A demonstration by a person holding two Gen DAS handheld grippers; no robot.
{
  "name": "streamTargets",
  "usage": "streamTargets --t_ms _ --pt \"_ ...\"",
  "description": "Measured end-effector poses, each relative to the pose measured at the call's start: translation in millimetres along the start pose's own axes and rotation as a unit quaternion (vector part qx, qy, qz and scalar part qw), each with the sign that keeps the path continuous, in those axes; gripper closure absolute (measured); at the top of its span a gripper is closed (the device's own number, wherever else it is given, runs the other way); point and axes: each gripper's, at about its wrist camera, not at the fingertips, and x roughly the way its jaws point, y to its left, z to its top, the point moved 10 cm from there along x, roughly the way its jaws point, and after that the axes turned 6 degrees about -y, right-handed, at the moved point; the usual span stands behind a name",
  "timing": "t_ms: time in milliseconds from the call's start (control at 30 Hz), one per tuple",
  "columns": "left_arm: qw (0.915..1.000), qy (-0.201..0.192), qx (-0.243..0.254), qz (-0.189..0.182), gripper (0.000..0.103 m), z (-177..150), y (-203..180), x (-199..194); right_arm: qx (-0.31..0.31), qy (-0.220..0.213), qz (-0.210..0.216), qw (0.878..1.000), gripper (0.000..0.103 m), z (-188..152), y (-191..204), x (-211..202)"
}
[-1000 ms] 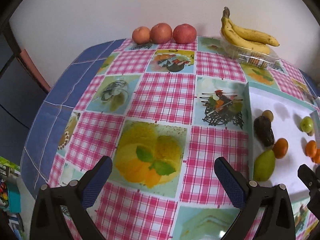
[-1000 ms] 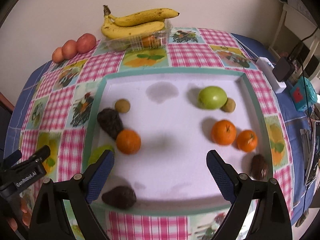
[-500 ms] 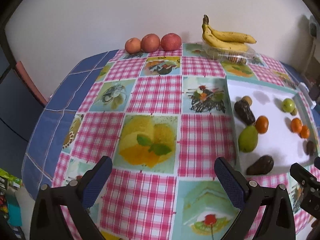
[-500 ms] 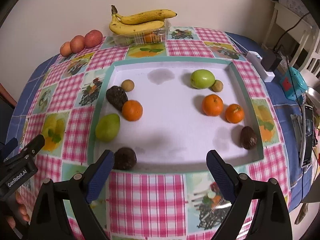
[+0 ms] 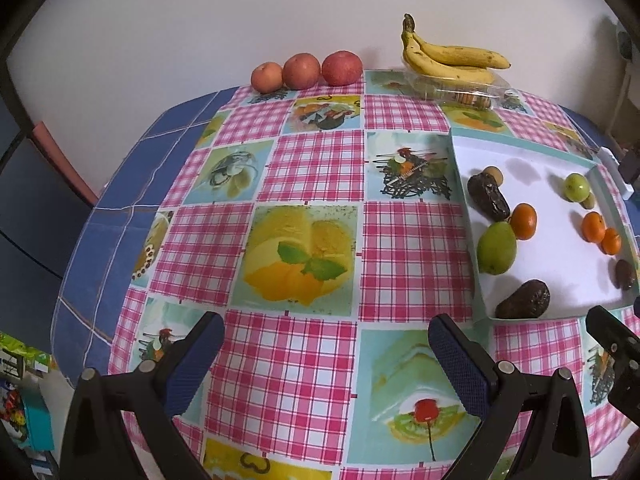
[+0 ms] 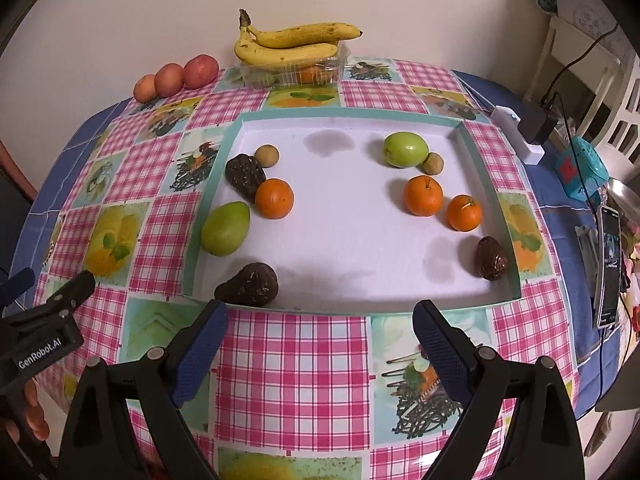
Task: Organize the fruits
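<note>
A white tray (image 6: 460, 280) with a teal rim lies on the checked tablecloth and holds several fruits: a green pear (image 6: 225, 229), three oranges (image 6: 274, 198), a green apple (image 6: 405, 149), dark avocados (image 6: 247, 290) and small brown fruits. The tray also shows at the right in the left wrist view (image 5: 560, 284). My right gripper (image 6: 320, 340) is open and empty, just in front of the tray's near edge. My left gripper (image 5: 326, 354) is open and empty over the tablecloth, left of the tray. It also shows at the left in the right wrist view (image 6: 52, 300).
Three red apples (image 5: 304, 70) stand in a row at the table's far edge by the wall. Bananas (image 6: 292, 42) lie on a clear plastic box behind the tray. A phone (image 6: 608, 264), a charger and a teal gadget lie at the right.
Both grippers have pulled back towards the table's near edge, so more of the tablecloth and the whole tray show. Both stay open. No fruit has moved.
</note>
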Motion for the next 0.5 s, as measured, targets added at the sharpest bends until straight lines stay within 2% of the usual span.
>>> streamTargets --t_ms 500 --pt "0.9999 0.015 -0.003 0.005 0.0 -4.2 3.4 5.2 0.002 0.005 0.004 1.0 0.009 -0.6 0.6 2.7"
